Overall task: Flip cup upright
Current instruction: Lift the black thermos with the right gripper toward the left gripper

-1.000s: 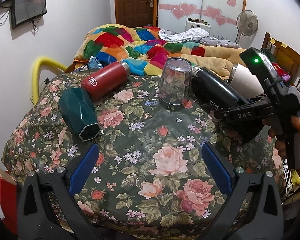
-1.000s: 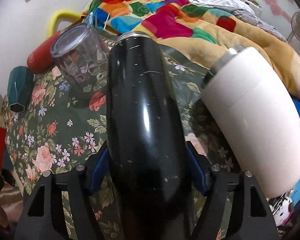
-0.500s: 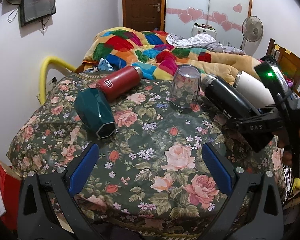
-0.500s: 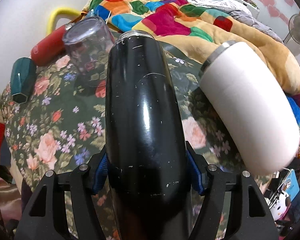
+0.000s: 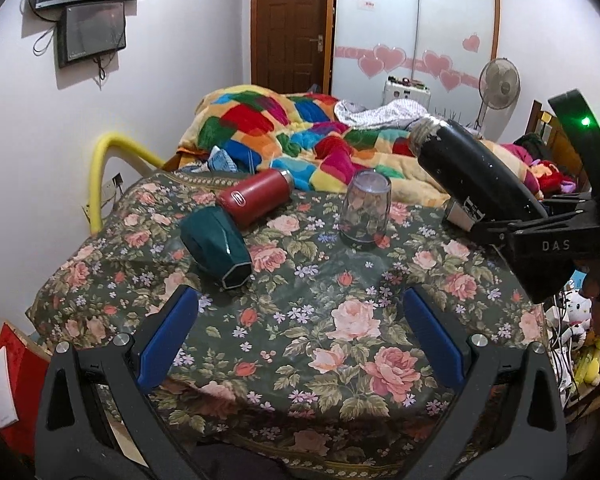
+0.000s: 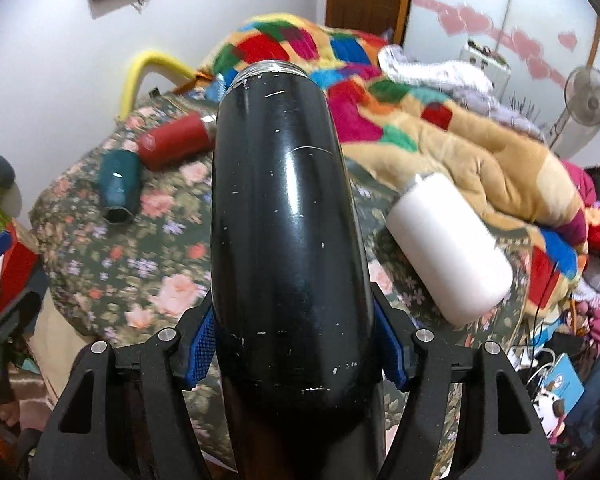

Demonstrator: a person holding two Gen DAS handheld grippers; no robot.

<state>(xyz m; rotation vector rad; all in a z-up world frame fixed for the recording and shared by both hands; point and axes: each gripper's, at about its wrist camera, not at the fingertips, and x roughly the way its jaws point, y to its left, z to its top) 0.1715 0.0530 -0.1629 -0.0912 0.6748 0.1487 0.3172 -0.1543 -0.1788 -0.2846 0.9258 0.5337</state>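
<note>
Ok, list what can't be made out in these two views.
- Black flask: its base, in the right wrist view, runs off the bottom edge between the right gripper pads.
- White cup: in the left wrist view, almost wholly hidden behind the black flask.
- Clear cup: absent from the right wrist view, apparently behind the flask.
- Floral cloth: motion-blurred there.

A table (image 5: 352,320) has a dark cloth with pink flowers on it. Behind it is a bed with a blanket (image 5: 284,128) of many colors. A fan (image 5: 499,85) stands by a wall with pink hearts (image 5: 382,59). A brown door (image 5: 290,24) is shut. A screen (image 5: 91,30) hangs on the white wall. A yellow pipe (image 5: 100,160) bends beside the table.
</note>
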